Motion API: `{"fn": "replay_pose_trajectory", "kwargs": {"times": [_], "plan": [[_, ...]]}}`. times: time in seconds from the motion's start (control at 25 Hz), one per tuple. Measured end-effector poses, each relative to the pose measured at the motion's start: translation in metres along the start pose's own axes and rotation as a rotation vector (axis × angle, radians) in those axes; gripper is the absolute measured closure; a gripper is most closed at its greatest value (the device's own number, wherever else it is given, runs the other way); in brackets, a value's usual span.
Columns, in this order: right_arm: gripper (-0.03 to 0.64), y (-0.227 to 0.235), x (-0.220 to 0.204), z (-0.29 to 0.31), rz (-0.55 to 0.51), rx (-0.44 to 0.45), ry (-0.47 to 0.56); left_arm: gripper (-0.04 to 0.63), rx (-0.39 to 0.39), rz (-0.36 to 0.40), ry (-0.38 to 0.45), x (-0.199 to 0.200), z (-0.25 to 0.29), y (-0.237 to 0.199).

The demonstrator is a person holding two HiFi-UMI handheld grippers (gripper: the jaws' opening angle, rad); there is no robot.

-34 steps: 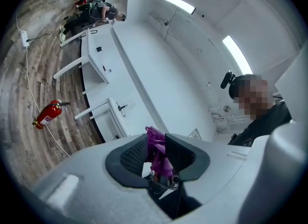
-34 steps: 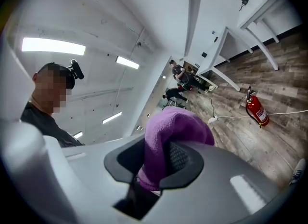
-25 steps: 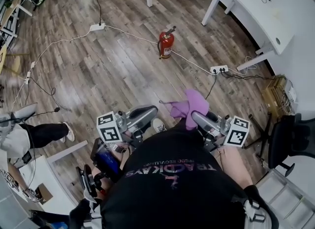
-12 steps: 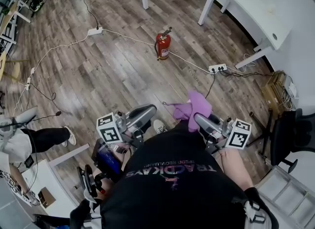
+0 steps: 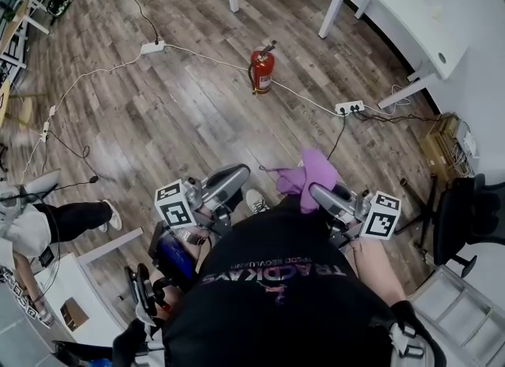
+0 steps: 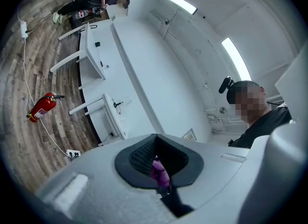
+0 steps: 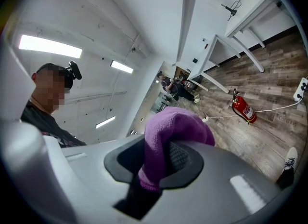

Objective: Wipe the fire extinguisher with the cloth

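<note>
The red fire extinguisher (image 5: 263, 69) stands upright on the wood floor well ahead of me, also visible in the left gripper view (image 6: 42, 107) and the right gripper view (image 7: 244, 111). A purple cloth (image 5: 312, 170) hangs between my two grippers at waist height. My right gripper (image 5: 317, 192) is shut on its bulk, and the cloth (image 7: 173, 126) bulges out over the jaws (image 7: 161, 159). My left gripper (image 5: 239, 174) is shut, with a thin purple corner of the cloth (image 6: 158, 170) pinched in its jaws (image 6: 161, 178). Both grippers are far from the extinguisher.
White cables cross the floor past the extinguisher to power strips (image 5: 351, 109) (image 5: 154, 45). A white desk (image 5: 410, 10) stands at the back right, with a black chair (image 5: 465, 219) and a cardboard box (image 5: 443, 151) on the right. A seated person's legs (image 5: 67, 217) are at left.
The head view has shifted slightly, so the extinguisher sits a bit higher in it. Both grippers and the cloth keep their places.
</note>
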State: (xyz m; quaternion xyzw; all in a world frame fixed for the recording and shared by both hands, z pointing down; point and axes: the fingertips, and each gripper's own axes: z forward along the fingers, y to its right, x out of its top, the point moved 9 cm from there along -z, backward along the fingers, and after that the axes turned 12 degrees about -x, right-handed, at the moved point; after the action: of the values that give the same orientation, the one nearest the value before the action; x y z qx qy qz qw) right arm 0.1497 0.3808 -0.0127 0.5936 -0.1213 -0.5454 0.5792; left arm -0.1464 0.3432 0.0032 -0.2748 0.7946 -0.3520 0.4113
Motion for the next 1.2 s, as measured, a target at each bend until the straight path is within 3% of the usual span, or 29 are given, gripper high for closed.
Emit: {"fn": "replay_pose_trajectory", "kwargs": {"times": [1.2], "plan": [[0.538,-0.0021,-0.0013,0.0006,-0.013,0.02,-0.039,0.598,0.038,-0.032,0.036,-0.0069,0.0007,-0.0037]]}}
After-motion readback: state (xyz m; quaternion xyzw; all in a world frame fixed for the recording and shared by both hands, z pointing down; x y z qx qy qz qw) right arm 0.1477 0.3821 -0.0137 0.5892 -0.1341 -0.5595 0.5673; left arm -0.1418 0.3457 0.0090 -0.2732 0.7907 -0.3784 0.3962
